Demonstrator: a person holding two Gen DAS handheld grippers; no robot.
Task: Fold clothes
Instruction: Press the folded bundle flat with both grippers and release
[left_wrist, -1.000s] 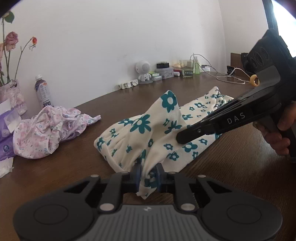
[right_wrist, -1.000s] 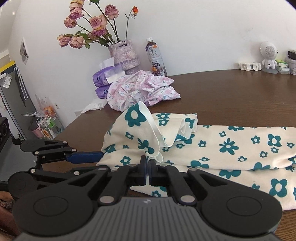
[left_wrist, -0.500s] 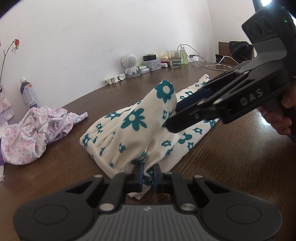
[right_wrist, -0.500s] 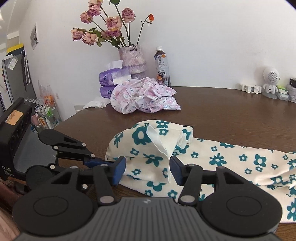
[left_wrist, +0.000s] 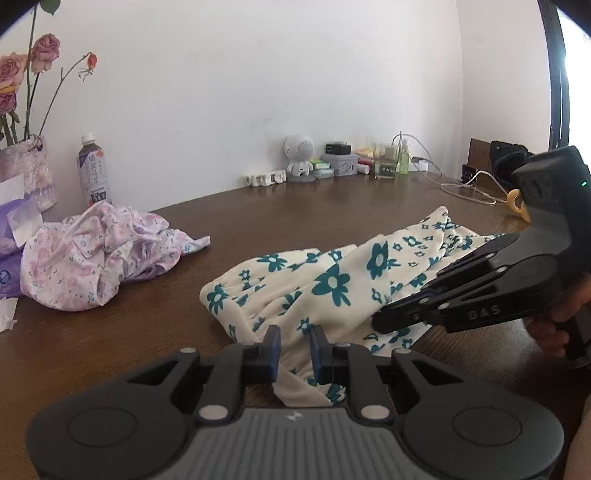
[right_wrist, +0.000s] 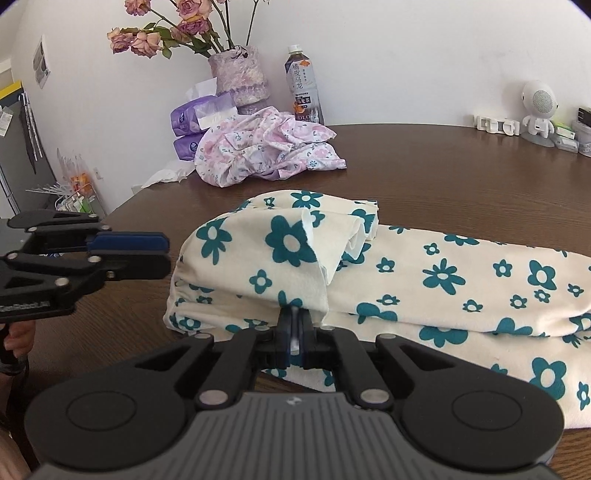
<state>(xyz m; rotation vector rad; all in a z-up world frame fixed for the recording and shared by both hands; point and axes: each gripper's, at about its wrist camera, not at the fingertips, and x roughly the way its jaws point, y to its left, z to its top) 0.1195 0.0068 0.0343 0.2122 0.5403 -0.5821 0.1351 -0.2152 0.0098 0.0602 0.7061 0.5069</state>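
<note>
Since a second ago your left gripper (left_wrist: 294, 349) has let its clamp on the cream garment with teal flowers (right_wrist: 424, 273) slacken: its jaws are opening, a strip of the cloth's corner lying loose between the blue pads (left_wrist: 273, 347). Your right gripper (right_wrist: 294, 334), which stood wide half a second ago, is now pinched tight on a raised fold of the same garment. That garment lies part-folded along the near edge of the brown table (right_wrist: 424, 162), one layer turned back over itself. A crumpled pink floral garment (right_wrist: 266, 149) sits toward the table's far left corner, beside a tea bottle (right_wrist: 303, 88) and a vase of dried roses (right_wrist: 240, 79).
</note>
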